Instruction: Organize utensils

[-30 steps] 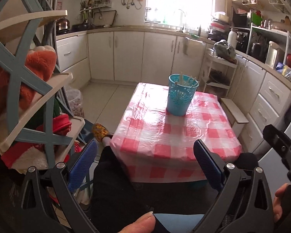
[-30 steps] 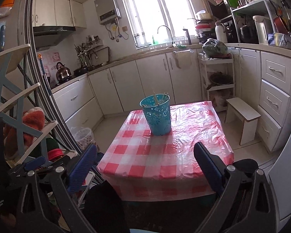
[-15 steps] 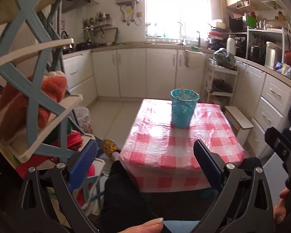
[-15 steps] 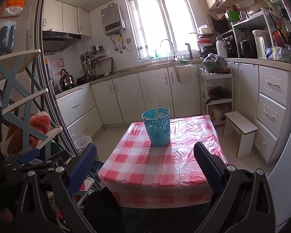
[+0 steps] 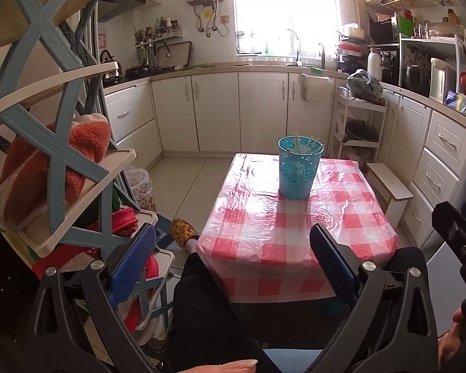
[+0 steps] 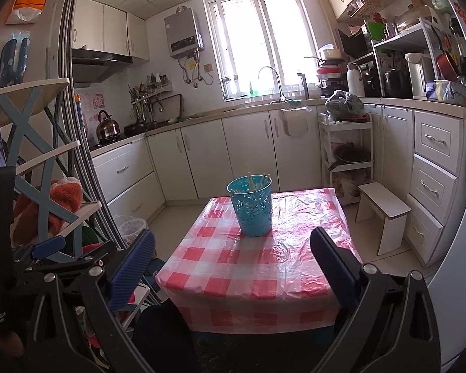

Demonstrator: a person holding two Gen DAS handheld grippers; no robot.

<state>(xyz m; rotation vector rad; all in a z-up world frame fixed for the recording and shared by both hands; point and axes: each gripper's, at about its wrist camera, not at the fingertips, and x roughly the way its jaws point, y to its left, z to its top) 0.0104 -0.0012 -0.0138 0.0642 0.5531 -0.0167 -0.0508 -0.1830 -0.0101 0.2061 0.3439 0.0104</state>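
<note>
A teal perforated holder (image 5: 298,171) (image 6: 252,206) stands upright on the far half of a small table (image 5: 341,217) (image 6: 248,267) covered in red-and-white checked plastic. Several pale utensils (image 5: 301,146) (image 6: 254,181) stick up out of it. My left gripper (image 5: 233,258) is open and empty, held back from the table's near edge, above the person's dark trouser leg. My right gripper (image 6: 233,261) is open and empty too, also short of the near edge. In the right wrist view the other gripper (image 6: 46,248) shows at the lower left.
A blue-and-cream shelf rack (image 5: 62,168) with red and orange slippers stands close on the left. A white step stool (image 5: 388,183) (image 6: 385,211) sits right of the table. White cabinets line the back and right walls. A wastebasket (image 5: 139,183) stands on the floor.
Both wrist cameras have tilted upward and drawn back a little, so the table and holder sit lower and farther off. Both grippers stay open and empty.
</note>
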